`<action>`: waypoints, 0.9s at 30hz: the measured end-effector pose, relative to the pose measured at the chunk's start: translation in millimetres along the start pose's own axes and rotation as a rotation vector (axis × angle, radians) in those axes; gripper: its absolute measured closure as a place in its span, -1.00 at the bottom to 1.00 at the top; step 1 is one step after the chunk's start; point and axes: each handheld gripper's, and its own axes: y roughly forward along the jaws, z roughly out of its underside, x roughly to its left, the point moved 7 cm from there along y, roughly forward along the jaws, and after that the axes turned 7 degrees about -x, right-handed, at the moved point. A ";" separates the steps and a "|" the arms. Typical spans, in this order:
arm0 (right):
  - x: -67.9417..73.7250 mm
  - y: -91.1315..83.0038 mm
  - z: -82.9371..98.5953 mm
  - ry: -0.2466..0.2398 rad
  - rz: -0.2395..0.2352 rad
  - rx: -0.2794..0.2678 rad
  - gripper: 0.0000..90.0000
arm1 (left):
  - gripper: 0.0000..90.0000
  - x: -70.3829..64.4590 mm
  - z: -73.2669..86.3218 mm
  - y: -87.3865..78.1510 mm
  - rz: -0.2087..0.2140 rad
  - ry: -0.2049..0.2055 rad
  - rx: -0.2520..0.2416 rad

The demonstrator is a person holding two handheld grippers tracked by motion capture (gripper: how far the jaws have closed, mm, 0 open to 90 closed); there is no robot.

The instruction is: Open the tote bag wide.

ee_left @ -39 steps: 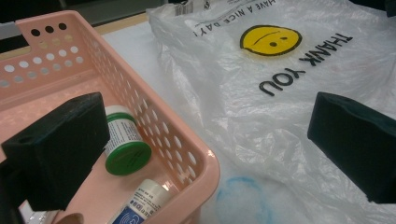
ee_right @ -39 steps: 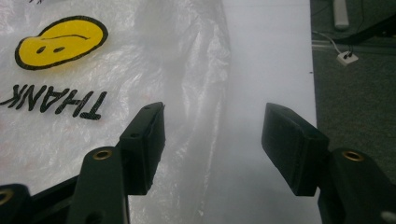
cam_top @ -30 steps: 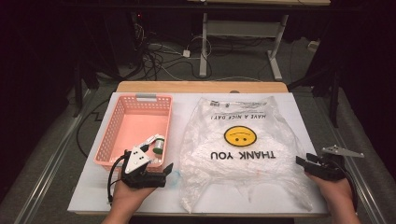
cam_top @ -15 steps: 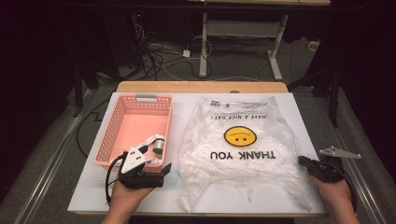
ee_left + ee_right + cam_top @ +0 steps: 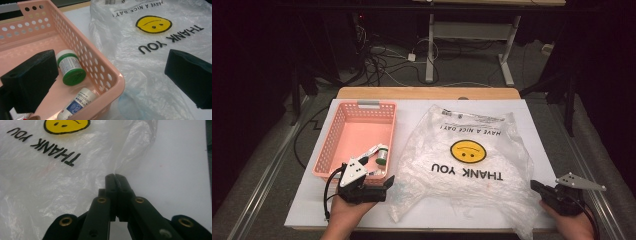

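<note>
A clear plastic bag (image 5: 467, 165) printed with a yellow smiley and "THANK YOU" lies flat across the white table. My right gripper (image 5: 534, 186) sits at the bag's near right edge. In the right gripper view its jaws are shut at the tip (image 5: 115, 175) with a thin fold of the bag (image 5: 50, 182) rising from between them. My left gripper (image 5: 387, 182) stands wide open at the near corner of the pink basket (image 5: 357, 107), one jaw over the basket (image 5: 100, 65) and the other over the bag (image 5: 155, 62), holding nothing.
Inside the basket lie a green-lidded jar (image 5: 71, 67) and a white bottle with a blue label (image 5: 77, 105). The table's near edge is just below both hands. Cables and desk legs stand on the floor beyond the far edge.
My right gripper has drifted a little right and toward the near edge. The left gripper has barely moved.
</note>
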 end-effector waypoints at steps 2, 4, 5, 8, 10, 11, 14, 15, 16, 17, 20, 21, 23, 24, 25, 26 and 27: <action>8.6 -4.8 6.4 -0.004 -0.017 0.007 1.00 | -1.00 0.1 -0.1 0.3 0.002 -0.005 0.001; 17.2 -8.9 12.4 -0.013 -0.025 0.017 1.00 | -1.00 0.3 0.3 1.0 0.010 -0.010 0.005; 17.2 -8.9 12.4 -0.013 -0.025 0.017 1.00 | -1.00 0.3 0.3 1.0 0.010 -0.010 0.005; 34.0 -15.7 22.0 -0.037 -0.052 0.030 0.98 | -1.00 0.2 2.7 1.3 0.020 -0.009 0.016; 38.4 -17.8 25.0 -0.040 -0.063 0.034 0.69 | -1.00 -0.8 2.2 1.0 0.030 -0.011 0.014; 39.6 -20.0 24.6 -0.043 -0.065 0.035 0.61 | -1.00 -1.6 1.8 0.9 0.031 -0.007 0.012; 39.8 -26.6 15.1 -0.055 -0.056 -0.006 0.46 | -1.00 -4.7 1.4 1.4 0.040 0.002 0.022; 39.4 -32.7 0.6 -0.048 -0.054 -0.069 0.34 | -1.00 -6.5 1.1 1.2 0.054 -0.001 0.031; 38.2 -33.5 -6.5 -0.056 -0.046 -0.090 0.31 | -1.00 -7.4 -0.3 0.6 0.063 -0.002 0.023; 35.2 -32.3 -13.9 -0.066 -0.038 -0.109 0.29 | -1.00 -7.4 -0.3 0.6 0.063 -0.002 0.023; 18.6 -19.0 -35.4 -0.060 -0.010 -0.140 0.24 | -1.00 -7.6 -2.8 -0.7 0.063 0.010 0.013; 11.3 -12.1 -42.4 -0.050 -0.006 -0.146 0.24 | -1.00 -7.7 -0.7 0.4 0.067 0.008 0.022; -3.9 5.2 -56.2 -0.042 0.012 -0.145 0.23 | -1.00 -7.1 1.2 1.6 0.071 0.002 0.030; -10.3 14.4 -63.3 -0.034 0.014 -0.145 0.24 | -1.00 -7.1 1.2 1.6 0.071 0.002 0.030; -16.5 23.3 -69.9 -0.032 0.026 -0.146 0.23 | -1.00 -6.0 1.1 2.1 0.078 -0.011 0.028; -22.6 32.1 -76.3 -0.025 0.036 -0.147 0.23 | -1.00 -5.7 1.0 2.0 0.082 -0.015 0.028; -28.2 41.0 -82.6 -0.021 0.042 -0.147 0.23 | -1.00 -5.7 1.0 2.0 0.082 -0.015 0.028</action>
